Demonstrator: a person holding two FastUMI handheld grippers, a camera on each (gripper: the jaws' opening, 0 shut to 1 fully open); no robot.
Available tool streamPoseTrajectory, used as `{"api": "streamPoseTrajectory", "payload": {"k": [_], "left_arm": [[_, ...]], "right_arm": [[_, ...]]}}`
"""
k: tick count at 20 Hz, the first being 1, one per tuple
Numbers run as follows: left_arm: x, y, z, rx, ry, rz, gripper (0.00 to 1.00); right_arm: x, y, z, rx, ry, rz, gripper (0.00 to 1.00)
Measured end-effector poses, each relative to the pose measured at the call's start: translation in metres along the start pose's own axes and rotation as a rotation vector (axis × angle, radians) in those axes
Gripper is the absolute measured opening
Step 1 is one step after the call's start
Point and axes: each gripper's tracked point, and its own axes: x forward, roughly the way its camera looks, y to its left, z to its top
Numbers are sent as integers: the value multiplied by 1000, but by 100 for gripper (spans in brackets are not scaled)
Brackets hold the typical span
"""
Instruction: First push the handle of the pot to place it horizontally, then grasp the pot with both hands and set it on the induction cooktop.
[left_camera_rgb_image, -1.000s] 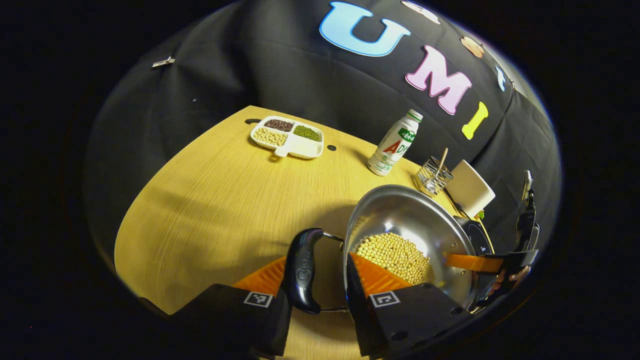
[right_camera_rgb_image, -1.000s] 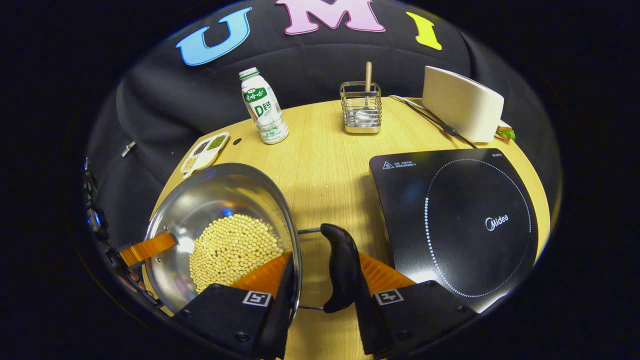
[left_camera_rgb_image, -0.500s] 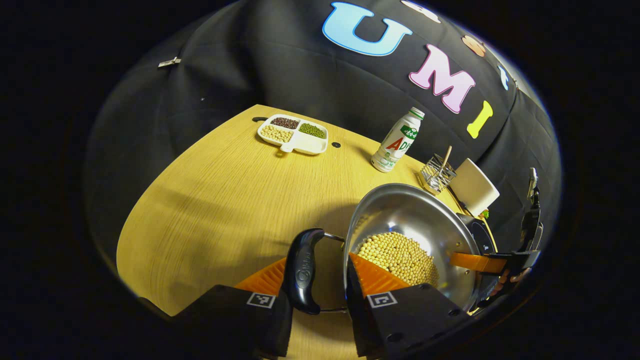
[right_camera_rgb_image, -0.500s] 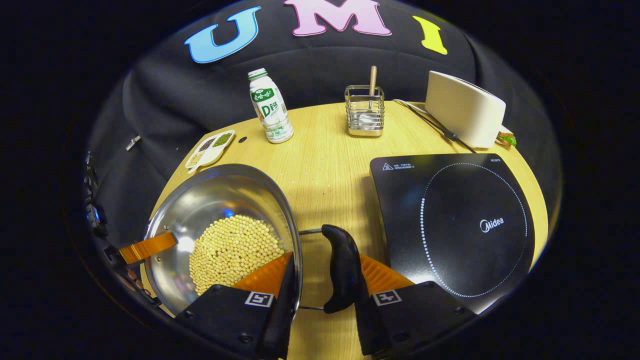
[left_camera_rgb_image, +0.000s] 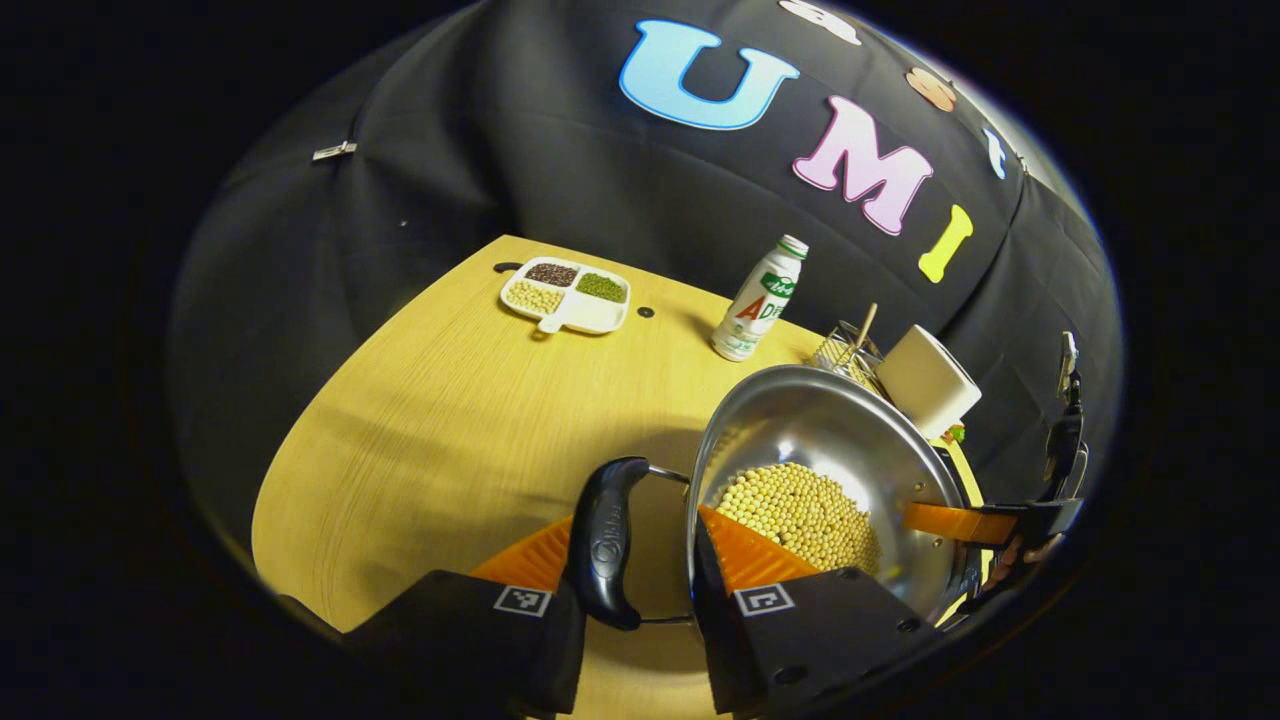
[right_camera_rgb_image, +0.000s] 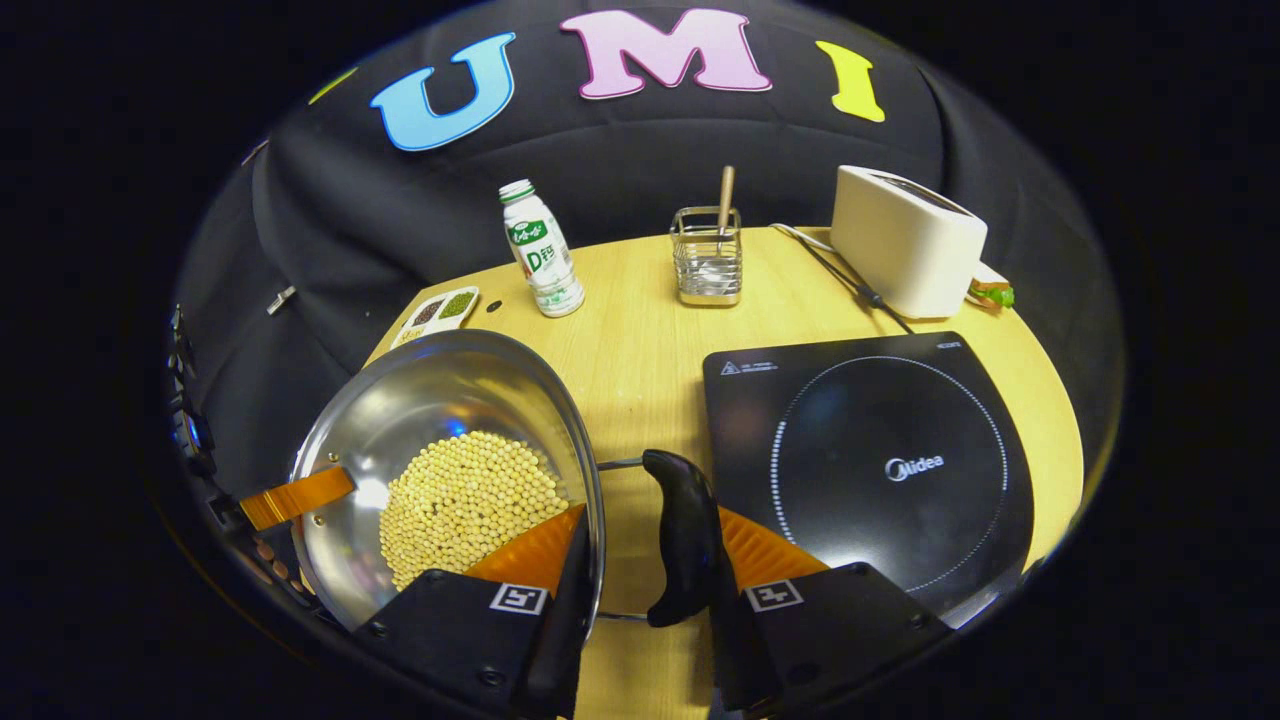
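A steel pot (left_camera_rgb_image: 830, 430) with yellow beans (left_camera_rgb_image: 800, 510) in it hangs level above the wooden table (left_camera_rgb_image: 450, 420). My left gripper (left_camera_rgb_image: 635, 520) is shut on its black side handle (left_camera_rgb_image: 605, 540), one finger outside the handle and one inside the rim. At the opposite side my right gripper (right_camera_rgb_image: 650, 515) is shut on the other black handle (right_camera_rgb_image: 685, 535) the same way. The pot (right_camera_rgb_image: 440, 420) fills the lower left of the right gripper view. To its right the black induction cooktop (right_camera_rgb_image: 870, 460) lies flat on the table.
A divided white dish of beans (left_camera_rgb_image: 565, 295) sits at the far left corner. A white bottle (right_camera_rgb_image: 540, 250), a wire utensil holder (right_camera_rgb_image: 708, 262) and a white toaster (right_camera_rgb_image: 905, 240) with its cable line the back edge behind the cooktop.
Both grippers have carried the pot upward and to the right. The cooktop now sits closer to the pot in the right gripper view. Both grips are unchanged.
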Motion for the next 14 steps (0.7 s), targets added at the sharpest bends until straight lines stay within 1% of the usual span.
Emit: {"api": "streamPoseTrajectory", "payload": {"k": [4, 5, 6, 9, 10, 11, 12, 14], "left_arm": [[-10, -35, 6, 17, -9, -9, 52], [-11, -44, 7, 17, -9, -11, 52], [-11, -53, 6, 15, -7, -12, 52], [-12, -81, 6, 6, -6, -15, 52], [-11, -90, 6, 7, -7, -17, 52], [-11, -99, 5, 9, -8, -18, 52], [-9, -108, 4, 12, -6, -19, 52], [-6, -127, 3, 18, -4, -22, 52]], "right_arm": [[-22, -24, 15, 4, -17, -1, 57], [-27, -31, 18, 2, -15, -3, 52], [-31, -38, 21, 2, -15, -3, 57], [-43, -61, 33, 0, -29, -4, 57], [-46, -68, 36, 4, -31, -5, 52], [-49, -77, 38, 8, -30, -5, 52], [-52, -85, 41, 11, -32, -6, 57], [-56, -102, 45, 19, -34, -9, 57]]}}
